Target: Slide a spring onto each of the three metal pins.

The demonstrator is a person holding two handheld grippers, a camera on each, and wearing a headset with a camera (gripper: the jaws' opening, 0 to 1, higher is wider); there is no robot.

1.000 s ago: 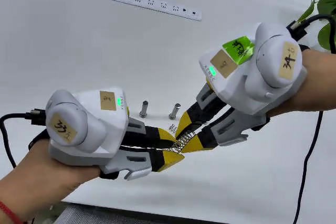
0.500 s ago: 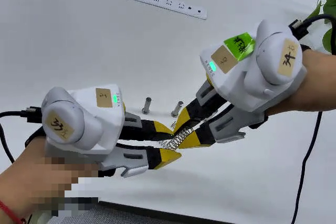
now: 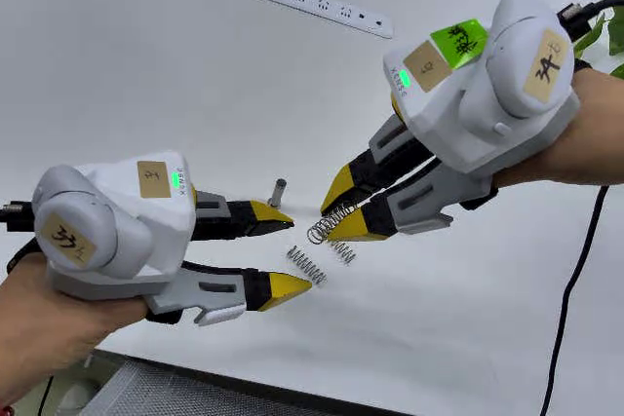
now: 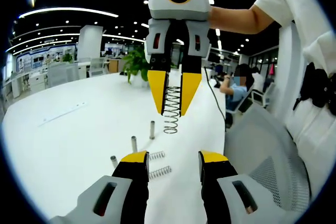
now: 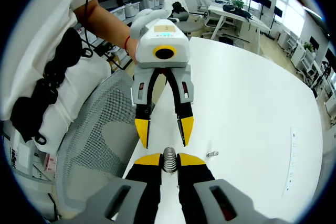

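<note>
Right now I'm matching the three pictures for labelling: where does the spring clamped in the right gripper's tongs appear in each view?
Head view: held spring just right of centre, between the right gripper tongs' yellow tips.
Left gripper view: held spring at centre, poking out below the facing tongs' tips.
Right gripper view: held spring at bottom centre, end-on between its own tongs.
Shared landmark: the open left gripper, facing it.

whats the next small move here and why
Probably carry the right hand-held gripper over the nearest pin and line the hanging end of its spring up with the pin's tip. That gripper is shut on the spring above the table, the three pins stand bare, and the left hand-held gripper is open and empty.
</note>
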